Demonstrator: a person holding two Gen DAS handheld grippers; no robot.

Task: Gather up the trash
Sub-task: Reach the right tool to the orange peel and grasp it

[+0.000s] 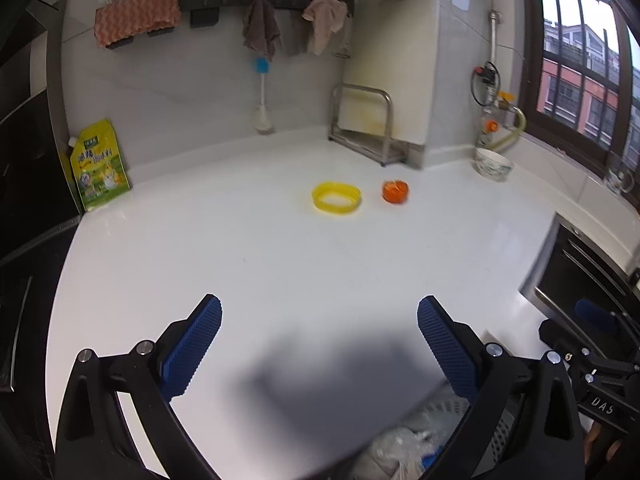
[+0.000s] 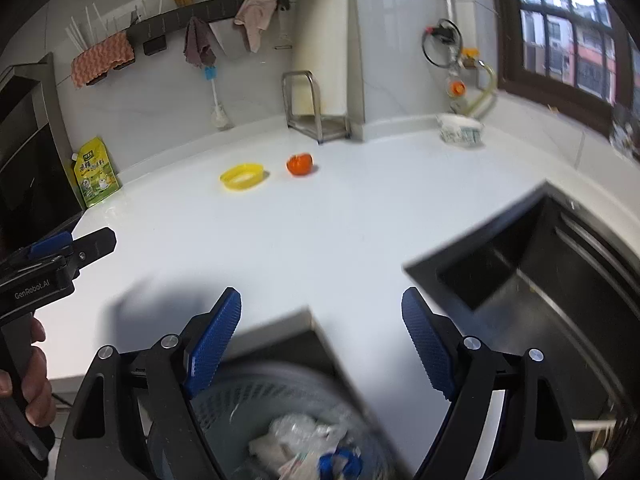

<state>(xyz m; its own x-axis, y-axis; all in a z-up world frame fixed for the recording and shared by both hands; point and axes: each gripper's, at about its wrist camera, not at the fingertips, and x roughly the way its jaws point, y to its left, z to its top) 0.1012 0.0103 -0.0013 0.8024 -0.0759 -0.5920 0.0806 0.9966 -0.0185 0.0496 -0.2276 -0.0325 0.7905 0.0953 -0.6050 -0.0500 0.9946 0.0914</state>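
Observation:
A yellow plastic ring lid point(image 1: 337, 198) and a small orange cup-like piece point(image 1: 395, 191) lie side by side on the white counter point(image 1: 260, 264), far ahead of both grippers. They also show in the right wrist view, the lid point(image 2: 242, 176) left of the orange piece point(image 2: 300, 164). My left gripper point(image 1: 319, 320) is open and empty above the counter's near edge. My right gripper point(image 2: 321, 316) is open and empty above a mesh trash bin point(image 2: 288, 420) that holds crumpled wrappers. The bin also shows in the left wrist view point(image 1: 420, 440).
A dark sink point(image 2: 540, 280) lies to the right. A green-yellow pouch point(image 1: 100, 164) leans at the left wall. A patterned bowl point(image 1: 493, 164) and a steel rack point(image 1: 366, 128) stand at the back. The left gripper's body point(image 2: 60, 264) shows in the right wrist view.

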